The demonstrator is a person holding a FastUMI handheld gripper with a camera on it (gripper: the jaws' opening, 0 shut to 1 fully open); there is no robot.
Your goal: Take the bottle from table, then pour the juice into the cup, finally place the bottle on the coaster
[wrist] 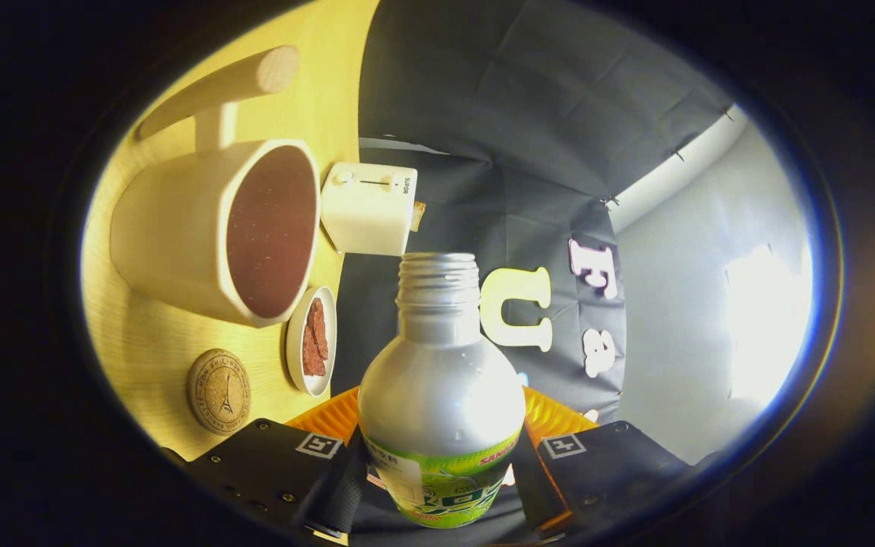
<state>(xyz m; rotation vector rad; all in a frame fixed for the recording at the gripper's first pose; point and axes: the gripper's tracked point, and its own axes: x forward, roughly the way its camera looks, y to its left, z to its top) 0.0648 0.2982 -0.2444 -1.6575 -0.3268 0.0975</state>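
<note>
My gripper (437,486) is shut on a silver bottle (441,387) with a green label, both fingers pressing on its lower body. The bottle's threaded neck has no cap. The whole view is rolled, so the bottle lies roughly level with the wooden table (141,342). A cream cup (210,228) with a wooden handle stands on the table to the side of the bottle's neck, and its inside looks dark brown. Nothing is seen leaving the bottle's mouth. A round cork coaster (219,391) lies on the table beside the cup, close to one finger.
A small white plate (312,340) with reddish-brown pieces sits between the cup and the bottle. A white toaster (369,209) stands beyond the cup. The black booth cloth (498,114) and a pale wall (696,304) lie behind the bottle.
</note>
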